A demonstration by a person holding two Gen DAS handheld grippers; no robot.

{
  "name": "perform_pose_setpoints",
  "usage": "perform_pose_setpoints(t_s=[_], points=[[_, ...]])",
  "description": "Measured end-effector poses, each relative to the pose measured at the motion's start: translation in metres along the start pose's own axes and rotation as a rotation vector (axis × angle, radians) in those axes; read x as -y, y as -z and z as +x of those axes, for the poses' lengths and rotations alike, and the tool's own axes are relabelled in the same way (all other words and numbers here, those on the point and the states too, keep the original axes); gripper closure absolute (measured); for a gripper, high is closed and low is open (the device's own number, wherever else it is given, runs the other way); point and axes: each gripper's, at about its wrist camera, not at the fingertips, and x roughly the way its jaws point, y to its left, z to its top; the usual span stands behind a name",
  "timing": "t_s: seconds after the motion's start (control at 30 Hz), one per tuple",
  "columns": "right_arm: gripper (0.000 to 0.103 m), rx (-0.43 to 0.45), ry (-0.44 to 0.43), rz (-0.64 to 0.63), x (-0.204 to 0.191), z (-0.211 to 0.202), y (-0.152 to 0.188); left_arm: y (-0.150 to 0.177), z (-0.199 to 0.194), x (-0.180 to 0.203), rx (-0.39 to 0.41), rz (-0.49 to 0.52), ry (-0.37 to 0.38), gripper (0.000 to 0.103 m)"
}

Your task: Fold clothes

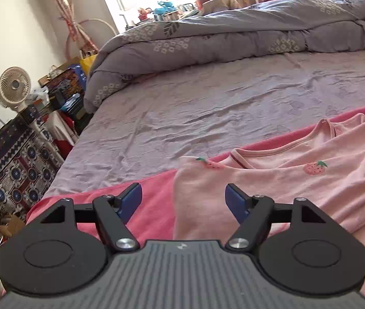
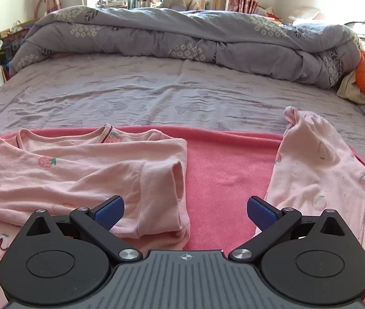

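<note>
Lilac sheet [image 2: 156, 90] covers the bed in front of you, with a grey quilt [image 2: 182, 33] bundled along its far side. Nearer you, a pink blanket [image 2: 221, 170] holds the clothes: a pale pink strawberry top [image 2: 79, 170] on the left with its sleeve [image 2: 161, 195] folded across, and matching trousers [image 2: 318, 170] well apart on the right. Your left gripper [image 1: 183, 200] is spread wide over the top's edge, pinching nothing. Your right gripper [image 2: 185, 212] is likewise spread, above bare blanket between the two garments. No boxes or baskets lie on the bed.
</note>
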Motion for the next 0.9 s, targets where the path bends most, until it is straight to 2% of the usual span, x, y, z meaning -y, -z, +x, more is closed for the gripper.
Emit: perform_pose_setpoints(t_s=[0.07,0.13,0.27,0.37,0.47,0.5,0.57,0.6,0.67,0.7,0.77,0.8,0.83,0.87,0.9], points=[[0.000,-0.033,0.068,-0.033,-0.005,0.022,-0.005,0.003,0.023,0.005,-0.046,0.028,-0.024,0.028],[0.000,-0.077,0.096,-0.053,-0.004,0.046,-0.003,0.011,0.048,-0.001,-0.104,0.009,-0.041,0.026],[0.000,-0.083,0.027,-0.015,0.010,0.052,-0.004,0.019,0.062,-0.031,-0.139,-0.180,0.015,0.024],[0.000,-0.001,-0.002,-0.051,0.011,0.026,-0.004,0.016,0.053,-0.038,-0.104,-0.178,-0.037,0.024],[0.000,0.031,-0.044,-0.018,0.013,0.019,-0.009,0.017,0.061,-0.052,-0.138,-0.205,-0.098,0.024],[0.000,0.019,-0.037,-0.023,0.010,0.025,-0.011,0.017,0.064,-0.056,-0.149,-0.213,-0.118,0.024],[0.000,-0.050,0.015,-0.045,0.001,0.048,-0.014,0.024,0.081,-0.068,-0.239,-0.238,-0.184,0.025],[0.000,-0.090,0.020,-0.034,0.001,0.060,-0.014,0.030,0.088,-0.078,-0.278,-0.277,-0.197,0.024],[0.000,-0.108,-0.006,0.026,0.003,0.067,-0.019,0.034,0.086,-0.098,-0.284,-0.389,-0.184,0.029],[0.001,-0.102,-0.005,0.027,0.001,0.065,-0.023,0.032,0.079,-0.103,-0.256,-0.407,-0.167,0.037],[0.000,-0.045,0.007,-0.020,-0.004,0.055,-0.026,0.024,0.059,-0.104,-0.155,-0.380,-0.112,0.037],[0.000,-0.031,0.006,-0.036,-0.006,0.053,-0.025,0.020,0.051,-0.102,-0.103,-0.348,-0.048,0.036],[0.000,-0.038,0.001,-0.043,-0.007,0.053,-0.025,0.015,0.044,-0.095,-0.052,-0.298,0.049,0.034],[0.000,-0.055,0.000,-0.042,-0.007,0.056,-0.025,0.010,0.040,-0.087,-0.017,-0.236,0.131,0.033],[0.000,-0.072,0.006,-0.040,-0.008,0.058,-0.023,0.005,0.040,-0.074,-0.007,-0.161,0.182,0.032]])
